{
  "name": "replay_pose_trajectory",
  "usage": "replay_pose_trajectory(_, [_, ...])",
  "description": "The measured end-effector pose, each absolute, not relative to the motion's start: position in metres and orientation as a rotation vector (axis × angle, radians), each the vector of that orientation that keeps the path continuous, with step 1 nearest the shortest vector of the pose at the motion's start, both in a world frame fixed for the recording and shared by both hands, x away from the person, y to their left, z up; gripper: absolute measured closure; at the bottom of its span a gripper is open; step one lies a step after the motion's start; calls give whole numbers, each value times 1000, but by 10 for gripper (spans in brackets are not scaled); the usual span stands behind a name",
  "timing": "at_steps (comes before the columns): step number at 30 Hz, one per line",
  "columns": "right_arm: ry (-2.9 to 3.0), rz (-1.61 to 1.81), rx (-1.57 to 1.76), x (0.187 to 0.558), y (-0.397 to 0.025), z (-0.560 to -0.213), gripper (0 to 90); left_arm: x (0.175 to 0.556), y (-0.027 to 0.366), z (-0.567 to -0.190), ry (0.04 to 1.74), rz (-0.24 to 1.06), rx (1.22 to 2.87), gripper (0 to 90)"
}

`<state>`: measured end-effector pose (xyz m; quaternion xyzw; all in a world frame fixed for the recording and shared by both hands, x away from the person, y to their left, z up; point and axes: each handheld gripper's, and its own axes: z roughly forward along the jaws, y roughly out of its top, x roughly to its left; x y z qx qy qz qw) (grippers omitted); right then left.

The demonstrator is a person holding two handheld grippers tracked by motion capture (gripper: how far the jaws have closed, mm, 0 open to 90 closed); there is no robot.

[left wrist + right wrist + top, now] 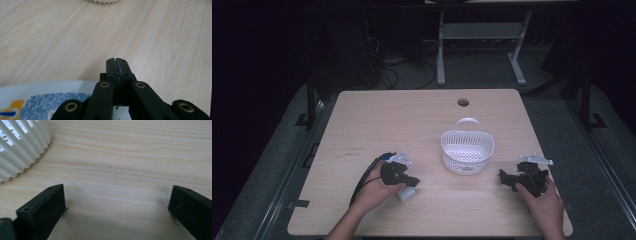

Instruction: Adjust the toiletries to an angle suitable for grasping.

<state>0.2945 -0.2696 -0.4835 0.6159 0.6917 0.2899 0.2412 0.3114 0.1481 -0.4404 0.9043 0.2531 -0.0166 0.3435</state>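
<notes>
A white slatted basket (486,144) with a handle stands on the wooden table (402,120), right of the middle. My left gripper (414,181) is held left of it, low over a small white packet (406,195). In the left gripper view this gripper (117,62) is shut with nothing between its jaws, and the packet (37,97), printed with a blue pattern, lies beneath it. My right gripper (504,177) sits near the table's right edge, pointing toward the basket. It (117,200) stands wide open over bare wood, with the basket wall (22,142) at the upper left.
A round cable hole (463,102) sits near the table's far edge. Beyond the table stands a white desk frame (477,31) on a dark floor with cables. The basket's rim (105,1) shows at the top of the left gripper view.
</notes>
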Motion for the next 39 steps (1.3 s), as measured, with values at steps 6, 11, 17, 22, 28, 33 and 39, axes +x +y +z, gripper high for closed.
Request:
replay_pose_trajectory(6, [1892, 793, 1684, 294, -270, -484, 4, 305, 161, -439, 678, -35, 2346, 900])
replay_pose_trajectory(11, [1892, 793, 1685, 294, -270, -484, 4, 299, 168, -440, 685, -31, 2347, 900])
replay_pose_trajectory(17, [1892, 793, 1684, 294, -270, -484, 4, 295, 175, -441, 687, -19, 2367, 900])
replay_pose_trajectory(22, [1892, 793, 1684, 294, -270, -484, 4, 289, 183, -441, 702, -8, 2361, 900])
replay_pose_trajectory(28, [1892, 793, 1684, 294, -270, -484, 4, 285, 196, -441, 726, 6, 2351, 900])
replay_pose_trajectory(33, [1892, 793, 1685, 294, -270, -484, 4, 283, 205, -440, 753, 29, 2339, 900])
replay_pose_trajectory(39, [1892, 793, 1685, 294, -270, -484, 4, 281, 219, -437, 784, 79, 2344, 900])
